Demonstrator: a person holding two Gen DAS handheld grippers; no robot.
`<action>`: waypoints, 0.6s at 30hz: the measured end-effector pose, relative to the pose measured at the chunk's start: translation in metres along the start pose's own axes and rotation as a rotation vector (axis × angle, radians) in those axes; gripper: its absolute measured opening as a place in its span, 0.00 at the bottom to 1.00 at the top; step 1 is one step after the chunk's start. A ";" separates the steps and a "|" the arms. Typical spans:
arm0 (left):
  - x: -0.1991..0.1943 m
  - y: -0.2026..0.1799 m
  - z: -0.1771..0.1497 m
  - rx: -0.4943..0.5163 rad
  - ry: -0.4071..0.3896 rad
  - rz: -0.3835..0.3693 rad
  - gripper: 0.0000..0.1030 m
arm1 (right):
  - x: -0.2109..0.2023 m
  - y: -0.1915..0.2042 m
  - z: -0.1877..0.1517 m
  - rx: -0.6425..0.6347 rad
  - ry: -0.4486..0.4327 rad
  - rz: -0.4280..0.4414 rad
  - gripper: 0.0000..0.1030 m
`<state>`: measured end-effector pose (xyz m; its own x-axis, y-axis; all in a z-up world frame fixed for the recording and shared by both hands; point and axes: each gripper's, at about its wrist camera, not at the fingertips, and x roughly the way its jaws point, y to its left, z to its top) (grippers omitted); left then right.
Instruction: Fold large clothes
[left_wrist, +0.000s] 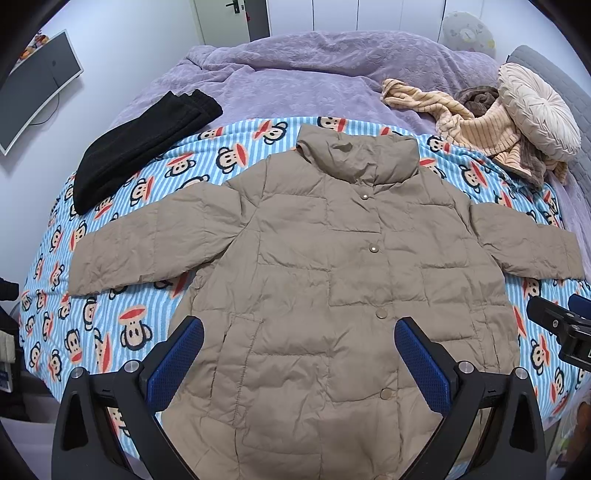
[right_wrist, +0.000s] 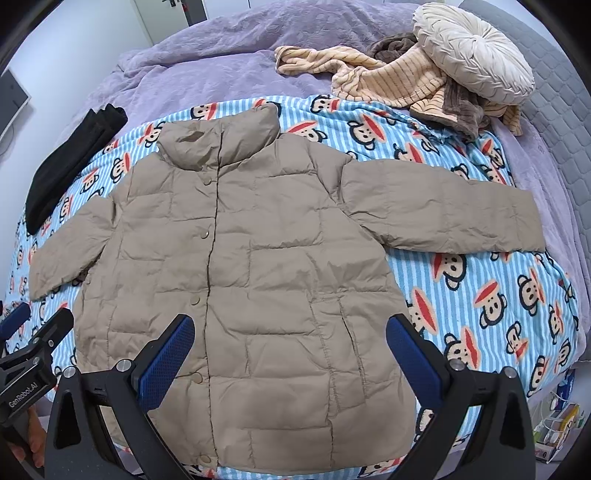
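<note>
A tan quilted puffer jacket (left_wrist: 317, 266) lies flat and face up on a blue striped monkey-print blanket (left_wrist: 122, 325), buttoned, collar at the far end, both sleeves spread sideways. It also shows in the right wrist view (right_wrist: 236, 258). My left gripper (left_wrist: 299, 328) is open and empty, held above the jacket's lower left half. My right gripper (right_wrist: 290, 325) is open and empty, held above the jacket's lower right half. Each gripper appears at the edge of the other's view: the right gripper (left_wrist: 565, 328) and the left gripper (right_wrist: 33, 350).
The blanket lies on a bed with a purple duvet (left_wrist: 314, 74). A folded black garment (left_wrist: 136, 144) lies far left. A heap of beige and brown striped clothes (left_wrist: 487, 125) and a round cream cushion (left_wrist: 535, 107) sit far right. A monitor (left_wrist: 33, 85) stands left.
</note>
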<state>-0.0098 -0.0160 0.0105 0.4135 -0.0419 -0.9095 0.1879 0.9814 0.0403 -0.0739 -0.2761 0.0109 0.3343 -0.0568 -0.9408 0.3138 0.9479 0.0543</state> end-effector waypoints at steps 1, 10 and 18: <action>0.000 0.000 0.000 0.000 0.000 0.000 1.00 | 0.000 0.000 0.000 -0.001 0.000 0.001 1.00; 0.000 -0.001 0.000 0.000 0.000 -0.001 1.00 | -0.001 0.000 0.000 0.000 0.000 -0.001 1.00; 0.000 0.000 0.000 0.000 0.001 0.000 1.00 | -0.001 0.001 0.000 0.000 0.000 -0.003 1.00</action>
<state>-0.0094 -0.0158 0.0107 0.4128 -0.0419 -0.9098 0.1881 0.9813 0.0402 -0.0739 -0.2751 0.0122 0.3338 -0.0596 -0.9408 0.3144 0.9479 0.0515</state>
